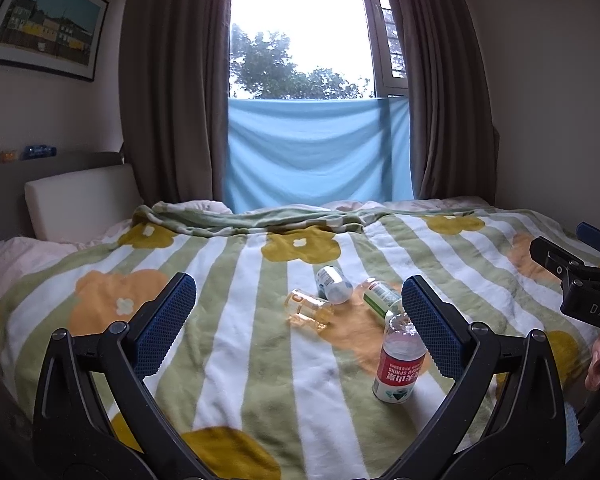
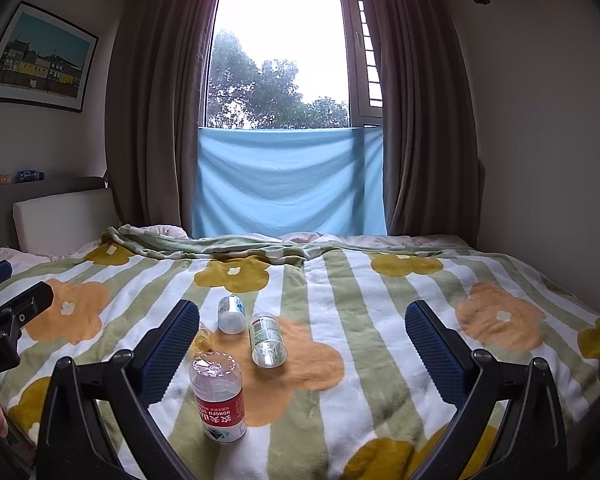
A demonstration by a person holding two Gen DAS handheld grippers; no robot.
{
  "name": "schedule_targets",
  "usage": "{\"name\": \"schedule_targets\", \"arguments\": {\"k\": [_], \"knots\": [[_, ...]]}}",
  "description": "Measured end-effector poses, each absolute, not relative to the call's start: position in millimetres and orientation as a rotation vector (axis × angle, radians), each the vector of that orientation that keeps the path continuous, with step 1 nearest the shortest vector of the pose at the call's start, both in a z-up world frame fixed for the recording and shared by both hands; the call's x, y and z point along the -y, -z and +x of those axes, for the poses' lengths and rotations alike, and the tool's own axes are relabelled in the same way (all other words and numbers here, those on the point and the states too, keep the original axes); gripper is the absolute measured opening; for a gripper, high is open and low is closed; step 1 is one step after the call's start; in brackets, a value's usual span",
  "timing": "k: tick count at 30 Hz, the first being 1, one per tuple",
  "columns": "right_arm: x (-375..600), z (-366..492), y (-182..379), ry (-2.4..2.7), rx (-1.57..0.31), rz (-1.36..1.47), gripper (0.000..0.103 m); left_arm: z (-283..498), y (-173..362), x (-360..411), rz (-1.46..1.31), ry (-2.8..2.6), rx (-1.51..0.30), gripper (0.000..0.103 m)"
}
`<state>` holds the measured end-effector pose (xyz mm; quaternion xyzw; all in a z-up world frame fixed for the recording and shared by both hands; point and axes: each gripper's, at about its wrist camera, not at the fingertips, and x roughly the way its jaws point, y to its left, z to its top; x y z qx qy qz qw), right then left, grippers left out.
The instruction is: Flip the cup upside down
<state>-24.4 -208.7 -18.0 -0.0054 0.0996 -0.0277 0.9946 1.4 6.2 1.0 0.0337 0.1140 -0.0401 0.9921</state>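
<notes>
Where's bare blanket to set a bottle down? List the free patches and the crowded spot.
Free: the blanket right of the green-label bottle, toward the wall, and the stretch left of the yellow bottle. Crowded: mid-bed, where the red-label bottle and white bottle cluster too.

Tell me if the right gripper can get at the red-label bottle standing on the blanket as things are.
Probably yes. The right gripper is open and empty, and the red-label bottle stands upside down just inside its left finger, nothing between; it would likely need to shift left to centre it.

We find one bottle (image 2: 219, 396) standing upside down on the blanket (image 2: 380, 340); two bottles (image 2: 267, 339) (image 2: 231, 314) lie at its one o'clock, a fourth (image 1: 309, 307) at eleven.
</notes>
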Motion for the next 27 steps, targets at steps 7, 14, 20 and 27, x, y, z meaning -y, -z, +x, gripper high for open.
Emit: {"name": "schedule_targets", "arguments": {"k": [7, 14, 20, 27], "knots": [[207.9, -24.7, 19.0, 0.059, -0.197, -0.013, 0.103, 1.2, -0.6, -5.9, 0.059, 0.087, -0.227, 0.103], [207.6, -24.7, 18.8, 0.058, -0.198, -0.014, 0.103, -1.8, -1.9, -8.3, 0.067, 0.064, -0.206, 0.103], [207.3, -24.6, 18.8, 0.059, -0.199, -0.013, 0.103, -3.7, -4.5, -9.4, 0.059, 0.057, -0.185, 0.103], [207.5, -24.5, 18.4, 0.058, -0.198, -0.011, 0.103, -3.6, -5.2, -10.2, 0.05, 0.068, -0.183, 0.103]]}}
